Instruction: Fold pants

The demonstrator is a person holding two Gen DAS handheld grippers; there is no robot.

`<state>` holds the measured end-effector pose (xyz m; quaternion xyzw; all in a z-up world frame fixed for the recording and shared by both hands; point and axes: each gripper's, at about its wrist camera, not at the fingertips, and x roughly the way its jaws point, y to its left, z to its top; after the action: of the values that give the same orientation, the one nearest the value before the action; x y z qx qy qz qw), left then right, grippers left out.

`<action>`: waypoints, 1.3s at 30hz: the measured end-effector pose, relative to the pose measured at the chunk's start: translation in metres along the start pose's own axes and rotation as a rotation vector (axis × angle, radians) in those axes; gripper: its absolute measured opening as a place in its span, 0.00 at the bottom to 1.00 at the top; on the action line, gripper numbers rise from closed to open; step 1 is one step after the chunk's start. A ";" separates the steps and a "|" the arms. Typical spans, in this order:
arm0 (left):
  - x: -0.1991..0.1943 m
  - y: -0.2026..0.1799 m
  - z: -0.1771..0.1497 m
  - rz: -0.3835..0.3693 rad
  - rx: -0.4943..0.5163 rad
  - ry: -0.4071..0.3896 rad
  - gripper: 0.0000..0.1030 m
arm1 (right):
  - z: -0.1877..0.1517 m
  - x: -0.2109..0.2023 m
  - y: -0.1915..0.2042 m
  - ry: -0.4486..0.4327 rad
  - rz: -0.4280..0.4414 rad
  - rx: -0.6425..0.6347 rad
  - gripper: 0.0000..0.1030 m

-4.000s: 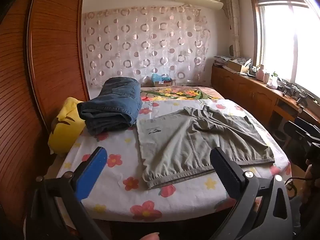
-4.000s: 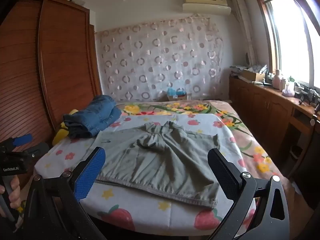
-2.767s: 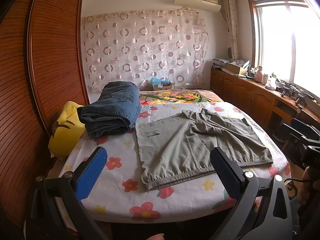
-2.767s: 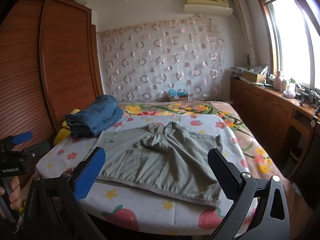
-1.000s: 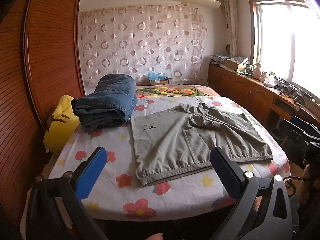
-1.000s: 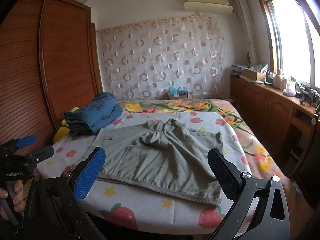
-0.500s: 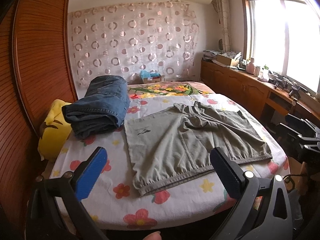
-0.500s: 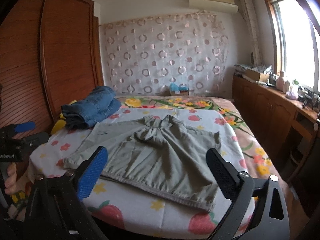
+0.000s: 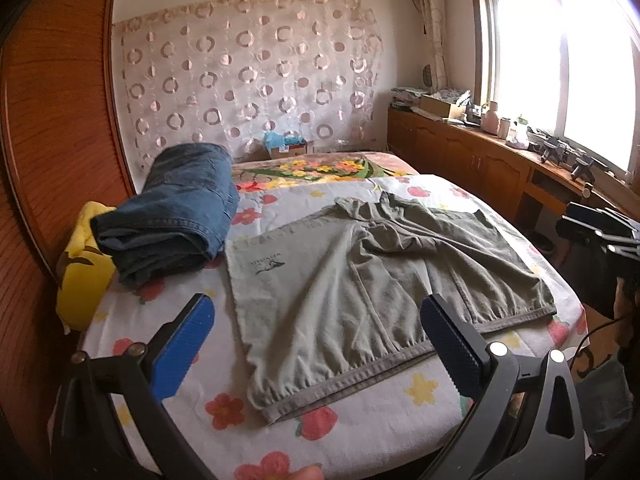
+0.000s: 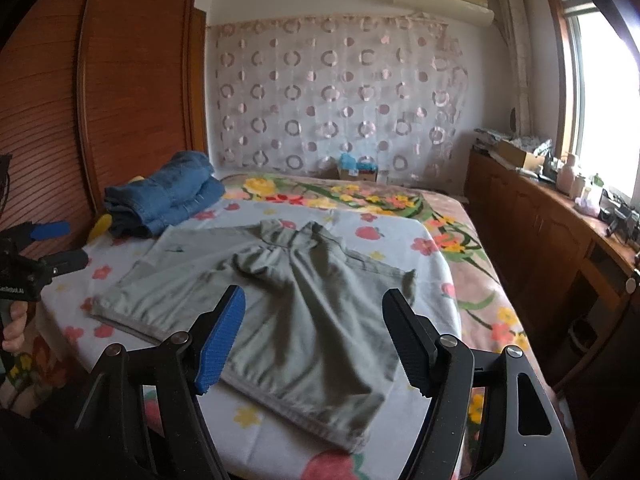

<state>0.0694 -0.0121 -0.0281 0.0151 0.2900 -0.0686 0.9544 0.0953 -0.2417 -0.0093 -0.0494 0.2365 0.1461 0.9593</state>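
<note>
Grey-green pants (image 9: 360,280) lie spread flat on the flowered bed sheet (image 9: 384,408), waistband toward me, legs bunched at the far end. They also show in the right wrist view (image 10: 288,312). My left gripper (image 9: 316,344) is open and empty, above the near left part of the waistband. My right gripper (image 10: 316,336) is open and empty, above the near right part of the pants. The left gripper also shows at the left edge of the right wrist view (image 10: 52,244).
A folded stack of blue jeans (image 9: 176,208) lies at the bed's back left, on a yellow cushion (image 9: 80,264). A wooden wardrobe (image 9: 48,120) stands left. A wooden counter (image 9: 500,160) with small items runs under the window at right.
Both grippers have moved forward and closer over the bed's near edge; the pants look larger. The right gripper's jaws have narrowed somewhat. The pants have not moved.
</note>
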 end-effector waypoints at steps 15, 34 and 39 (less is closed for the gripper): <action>0.050 0.016 -0.027 -0.031 -0.044 0.098 1.00 | 0.010 0.103 -0.080 0.237 -0.061 0.055 0.37; 0.080 0.035 -0.051 -0.031 -0.113 0.210 1.00 | 0.015 0.200 -0.132 0.414 -0.050 0.180 0.26; 0.080 0.033 -0.052 -0.020 -0.097 0.210 1.00 | 0.017 0.201 -0.130 0.423 -0.059 0.140 0.02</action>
<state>0.1111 0.0140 -0.1156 -0.0271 0.3917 -0.0620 0.9176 0.3124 -0.3111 -0.0857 -0.0191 0.4403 0.0877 0.8933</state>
